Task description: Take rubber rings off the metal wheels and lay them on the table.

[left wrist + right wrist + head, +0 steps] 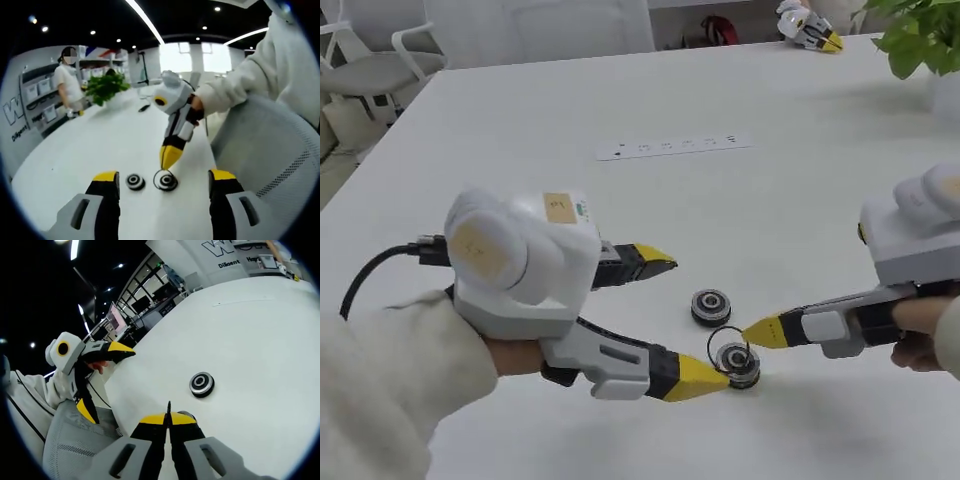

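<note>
Beneath everything, bench (620, 90): a broad white top that carries both wheels, with the near wheel close to its front edge.
Left tool (680, 318): held in a hand in a pale sleeve (380, 380), to the left of the near wheel. Its jaws are wide apart and grip nothing. In the head view the yellow tip of the lower jaw sits right at the near wheel's left side; I cannot tell whether it actually touches. In the left gripper view the near wheel lies ahead in the gap between the two jaws.
Right tool (760, 333): reaches in from the right of the near wheel, with its jaws together and pinching the rubber ring. Its yellow point hangs just above the near wheel.
Plant (920, 35): green leaves well beyond the near wheel, at the bench's far right corner.
Socket strip (675, 146): white and flat on the bench, well behind the near wheel.
Cable (370, 275): black, trailing off the back of the left tool, far to the left of the near wheel.
Far wheel (711, 306): lies flat just behind the near wheel and apart from it, a dark band around a metal hub.
Near wheel (738, 364): lies flat, with its metal hub facing up.
Rubber ring (723, 340): a thin black loop, tilted up off the near wheel on the side the right tool holds, with its lower edge down at the near wheel.
</note>
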The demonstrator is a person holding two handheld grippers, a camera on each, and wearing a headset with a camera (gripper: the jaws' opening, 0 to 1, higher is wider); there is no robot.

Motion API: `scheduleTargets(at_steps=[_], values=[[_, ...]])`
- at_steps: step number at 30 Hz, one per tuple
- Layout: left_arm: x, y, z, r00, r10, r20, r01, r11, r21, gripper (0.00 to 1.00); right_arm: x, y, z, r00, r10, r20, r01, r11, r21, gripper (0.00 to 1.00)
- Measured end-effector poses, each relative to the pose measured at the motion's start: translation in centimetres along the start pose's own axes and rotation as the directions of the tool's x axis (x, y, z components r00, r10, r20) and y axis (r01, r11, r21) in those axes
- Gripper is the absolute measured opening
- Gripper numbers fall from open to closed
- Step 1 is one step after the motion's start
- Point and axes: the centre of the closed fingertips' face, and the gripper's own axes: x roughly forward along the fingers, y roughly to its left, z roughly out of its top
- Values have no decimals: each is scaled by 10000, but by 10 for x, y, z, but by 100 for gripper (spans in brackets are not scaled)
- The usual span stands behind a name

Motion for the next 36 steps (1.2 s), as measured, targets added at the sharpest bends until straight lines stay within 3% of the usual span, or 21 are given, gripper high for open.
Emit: scheduleTargets(at_steps=[4,7,13,19,26,36], values=[[-13,0,10,9999,112,126,-114,9998,139,83,0,4,2,9999,121,67,-120,9999,-27,0],[-24,5,12,9989,455,-134,-439,9938,1018,87,0,9,6,9995,238,204,-237,9997,-65,0],[-42,7,14,9977,678,22,-677,9947,771,93,-1,18,12,9982,434,407,-425,9988,-242,0],[-66,11,3,9940,1092,-17,-1090,9929,470,100,-1,28,19,9964,630,561,-607,9973,-411,0],[-86,11,-17,9882,1520,-196,-1521,9884,-10,100,-2,40,27,9932,828,820,-779,9951,-612,0],[-110,6,-40,9725,2329,-87,-2326,9677,-974,100,3,64,32,9856,1364,997,-1285,9883,-817,0]])
